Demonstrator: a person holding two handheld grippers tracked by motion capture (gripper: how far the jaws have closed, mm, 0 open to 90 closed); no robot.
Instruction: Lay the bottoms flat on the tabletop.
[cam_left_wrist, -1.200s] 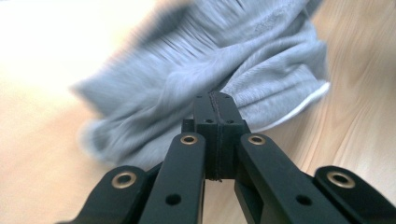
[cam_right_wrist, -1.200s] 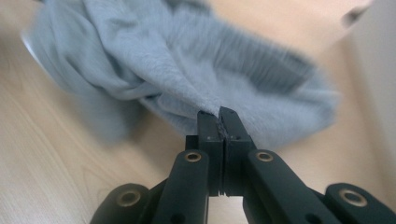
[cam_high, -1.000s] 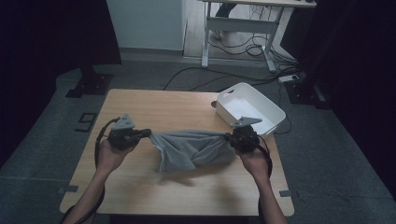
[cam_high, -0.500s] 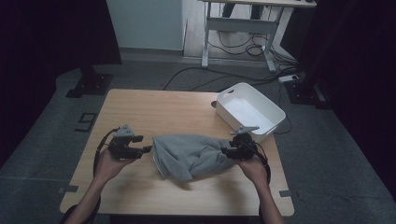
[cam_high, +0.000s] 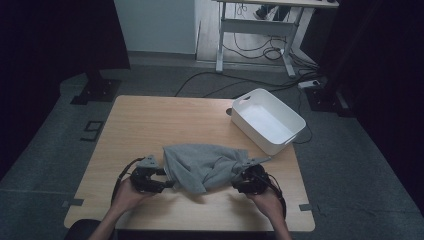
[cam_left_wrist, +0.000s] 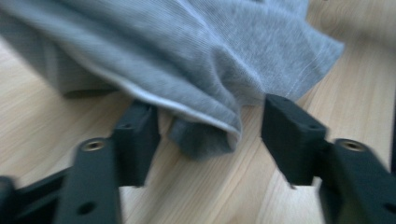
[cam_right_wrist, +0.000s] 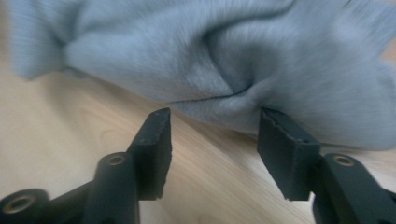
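Both hand-held grippers sit lower in the frame than a second ago, when they held the grey cloth (cam_high: 205, 167) stretched between them; it now lies slack in a heap on the desk (cam_high: 150, 120), lower centre of the high view. At its left edge, the left hand-held gripper (cam_high: 159, 179) has just been closing, its jaws apart around a hem fold without pressing it. At the right edge, the right hand-held gripper (cam_high: 239, 181) has just been opening, jaws apart, cloth just beyond them. Upper right stands a white bin (cam_high: 295, 125).
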